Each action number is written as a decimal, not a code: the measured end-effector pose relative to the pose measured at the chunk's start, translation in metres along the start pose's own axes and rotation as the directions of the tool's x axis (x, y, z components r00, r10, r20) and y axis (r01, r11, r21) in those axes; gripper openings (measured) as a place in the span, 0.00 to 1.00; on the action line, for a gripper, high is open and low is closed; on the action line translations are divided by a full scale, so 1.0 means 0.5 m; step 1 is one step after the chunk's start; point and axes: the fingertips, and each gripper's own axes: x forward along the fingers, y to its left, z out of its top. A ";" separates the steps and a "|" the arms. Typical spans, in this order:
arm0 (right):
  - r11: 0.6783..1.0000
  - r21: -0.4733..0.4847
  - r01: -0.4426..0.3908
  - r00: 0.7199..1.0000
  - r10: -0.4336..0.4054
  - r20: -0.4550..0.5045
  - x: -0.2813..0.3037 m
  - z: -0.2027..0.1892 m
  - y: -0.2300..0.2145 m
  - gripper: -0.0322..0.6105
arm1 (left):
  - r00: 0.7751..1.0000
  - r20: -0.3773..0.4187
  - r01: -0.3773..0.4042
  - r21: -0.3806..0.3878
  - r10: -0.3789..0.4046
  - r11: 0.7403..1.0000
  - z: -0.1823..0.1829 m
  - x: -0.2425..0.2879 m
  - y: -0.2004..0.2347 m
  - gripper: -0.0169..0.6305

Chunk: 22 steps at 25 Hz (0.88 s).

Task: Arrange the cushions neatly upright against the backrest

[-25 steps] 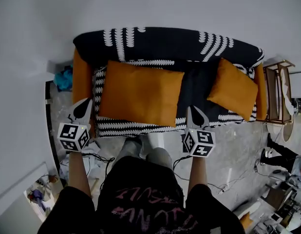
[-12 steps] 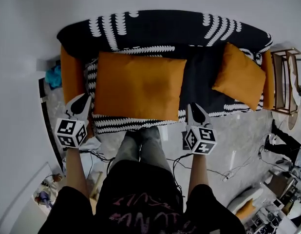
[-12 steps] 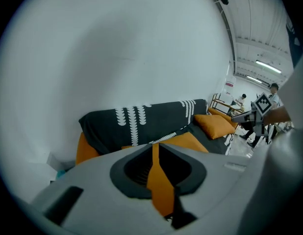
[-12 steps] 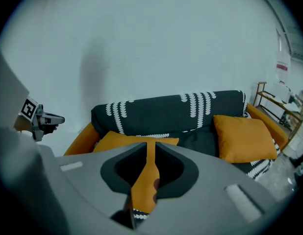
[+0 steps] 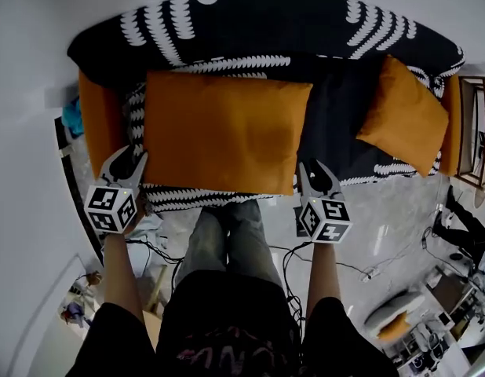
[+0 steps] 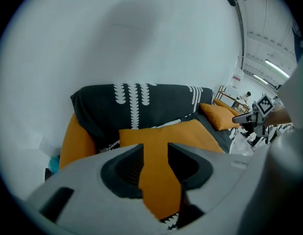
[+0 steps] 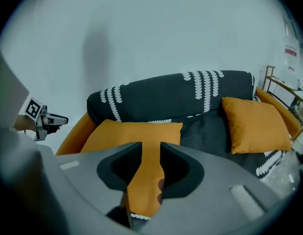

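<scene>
Now closer in than a second ago: the sofa fills more of the head view, and both grippers sit nearer the front edge of the seat [image 5: 337, 128]. The left gripper [image 5: 126, 163] has its jaws apart with nothing clamped, just beside the front left corner of the large cushion [image 5: 223, 136]. The right gripper [image 5: 311, 173] is also released, jaws apart, just beside that cushion's front right corner. Each gripper view shows the orange fabric through the gap, not pinched. The large cushion lies flat on the left half of the seat, same spot on the sofa as before, not upright. The small cushion [image 5: 403, 116] is on the right end, tilted, leaning toward the right armrest, unchanged too. The two cushions are well apart. The backrest [image 5: 258, 30] is black with white leaf bands.

Hard to tell: the person's legs [image 5: 227, 234] cover the floor just in front of the seat, and the gripper bodies block the lower half of both gripper views. The right armrest is mostly behind the small cushion.

Around: cables [image 5: 344, 269] on the floor near the feet, the orange left armrest [image 5: 97, 124], a blue thing [image 5: 72, 116] beside it, a wooden rack [image 5: 474, 132] cut off at the right edge, and clutter at the lower right, too small to name.
</scene>
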 end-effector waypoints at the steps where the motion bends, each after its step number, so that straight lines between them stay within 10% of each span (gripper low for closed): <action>1: 1.000 -0.001 -0.006 1.000 0.006 -0.009 0.017 -0.008 -0.003 0.25 | 1.000 -0.009 -0.003 -0.002 0.003 1.000 -0.009 0.014 0.007 0.27; 22: 0.987 0.141 -0.080 0.983 0.101 -0.154 0.237 -0.163 -0.117 0.64 | 0.978 -0.209 -0.017 -0.029 0.010 0.999 -0.171 0.252 0.089 0.63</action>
